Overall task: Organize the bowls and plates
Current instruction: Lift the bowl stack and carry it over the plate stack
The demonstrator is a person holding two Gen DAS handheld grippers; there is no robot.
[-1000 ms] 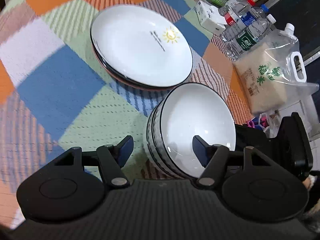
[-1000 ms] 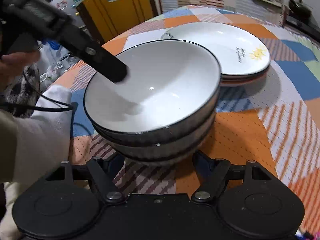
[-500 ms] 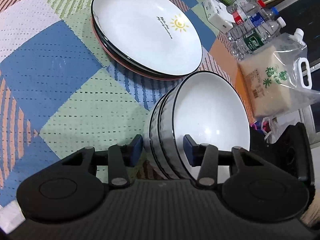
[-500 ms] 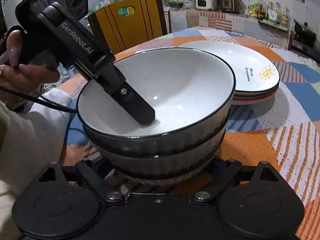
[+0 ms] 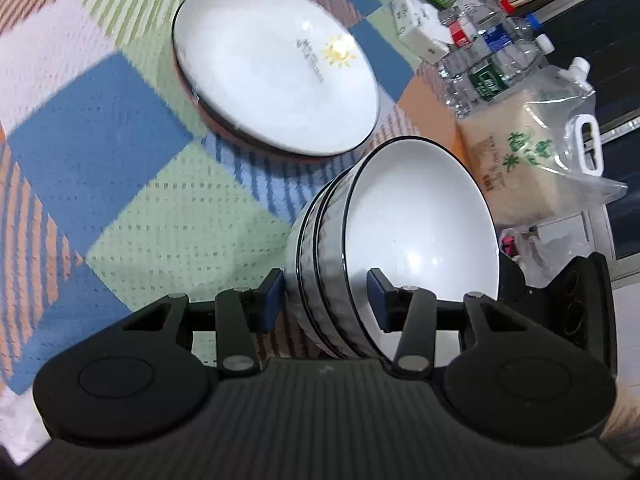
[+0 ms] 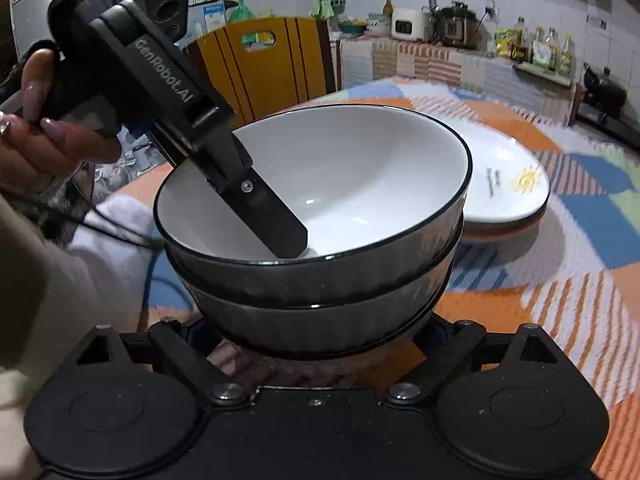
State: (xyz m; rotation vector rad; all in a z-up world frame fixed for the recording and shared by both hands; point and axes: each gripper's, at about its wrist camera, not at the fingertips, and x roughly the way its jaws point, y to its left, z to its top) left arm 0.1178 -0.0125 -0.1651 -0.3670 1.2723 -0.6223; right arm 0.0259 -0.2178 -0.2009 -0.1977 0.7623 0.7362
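Since the earlier frames, the left tongs [image 5: 327, 295] have been closing, from straddling the bowl stack's near wall with room to spare to sitting tight against it, and the right tongs [image 6: 318, 330] have been spreading wider around the stack's base. From the left wrist, the stack of bowls [image 5: 400, 240] shows white inside and ribbed grey outside with black rims, and appears tipped; one blue pad [image 5: 272, 300] presses the outer wall and the other sits inside the top bowl, so these tongs are pinching the rim side of the stack. Beyond it, just apart, a stack of plates [image 5: 272, 76] with a small sun print lies on the patchwork cloth of the counter [image 5: 100, 152]. Water bottles [image 5: 492, 68] and a clear bag of rice [image 5: 532, 160] stand off the counter's far right edge. From the right wrist, the bowls [image 6: 360, 184] fill the middle, with one finger of the left tongs [image 6: 276, 224] reaching down inside the top bowl, held by a person's hand [image 6: 44, 132]. The right tongs stand spread wide on either side of the lowest bowl; whether their pads touch it is hidden. The plates [image 6: 508, 184] lie behind to the right.
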